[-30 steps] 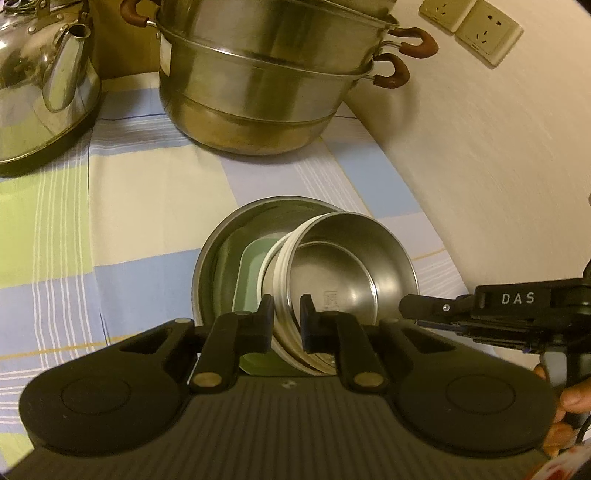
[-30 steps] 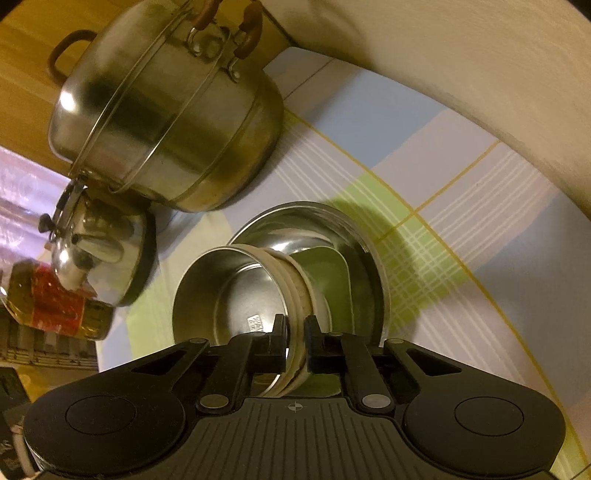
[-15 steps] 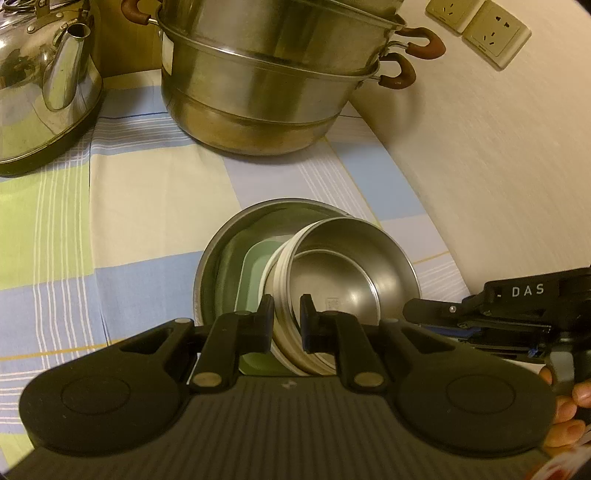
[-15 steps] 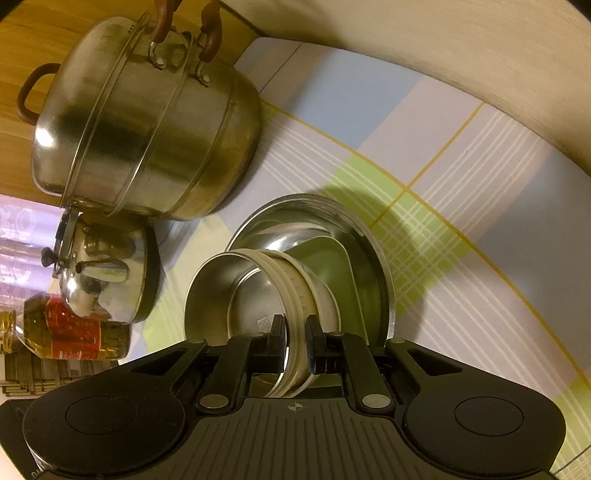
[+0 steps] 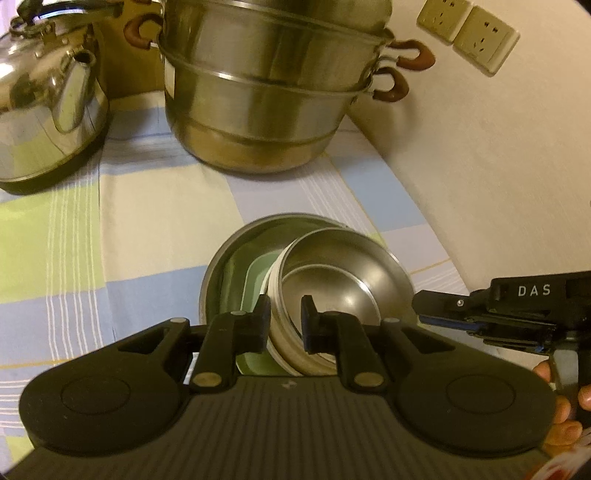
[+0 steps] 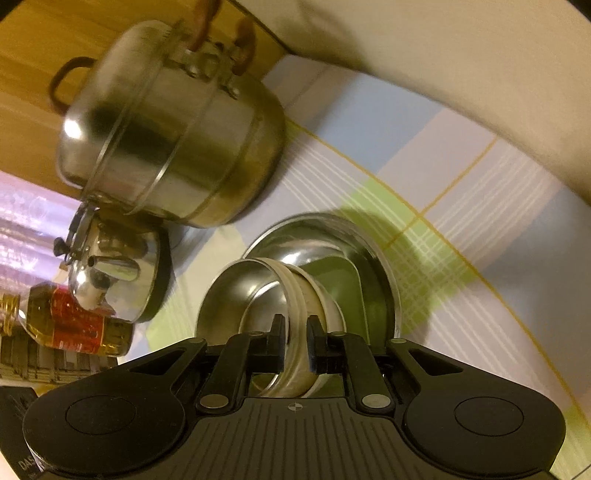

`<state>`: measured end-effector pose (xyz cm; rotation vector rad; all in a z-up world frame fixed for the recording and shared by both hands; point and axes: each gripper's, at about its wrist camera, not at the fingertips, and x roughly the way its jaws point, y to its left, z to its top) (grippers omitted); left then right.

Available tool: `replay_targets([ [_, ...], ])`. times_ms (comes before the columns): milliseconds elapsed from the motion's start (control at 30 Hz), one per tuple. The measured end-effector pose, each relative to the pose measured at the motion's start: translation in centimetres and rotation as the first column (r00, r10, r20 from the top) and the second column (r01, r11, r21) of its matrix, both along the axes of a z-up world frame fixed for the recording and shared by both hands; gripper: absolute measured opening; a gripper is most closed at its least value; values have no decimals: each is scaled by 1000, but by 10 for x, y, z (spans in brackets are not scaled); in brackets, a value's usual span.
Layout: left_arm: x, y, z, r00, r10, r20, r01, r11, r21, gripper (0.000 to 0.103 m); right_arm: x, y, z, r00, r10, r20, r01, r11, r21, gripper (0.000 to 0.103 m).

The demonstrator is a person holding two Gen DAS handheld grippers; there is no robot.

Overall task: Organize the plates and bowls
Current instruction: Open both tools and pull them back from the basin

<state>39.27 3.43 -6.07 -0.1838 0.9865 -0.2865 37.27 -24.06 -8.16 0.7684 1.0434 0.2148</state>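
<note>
Steel, stiff, light and slippery, the small round cream-banded bowl (image 5: 343,284) is pinched at its rim by both the left tool (image 5: 283,325) and right tool (image 6: 295,347), tilted at 3 o'clock inside the wide steel basin (image 5: 221,266).

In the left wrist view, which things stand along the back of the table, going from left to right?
Kettle → stacked steamer pot → wall sockets, which are on the wall, not on the table.
</note>
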Motion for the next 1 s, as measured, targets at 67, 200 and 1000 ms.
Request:
replay_targets([
  [67, -6, 1, 6, 1000, 7, 23, -7, 1000, 7, 16, -5, -1, 6, 999, 6, 36, -6, 1000, -6, 15],
  [200, -25, 1, 21, 996, 12, 84, -15, 999, 39, 17, -22, -4, 20, 993, 18, 118, -14, 999, -31, 42],
  [1000, -212, -11, 67, 975, 46, 219, -78, 987, 143, 47, -183, 20, 40, 911, 294, 290, -173, 909, -378, 61],
])
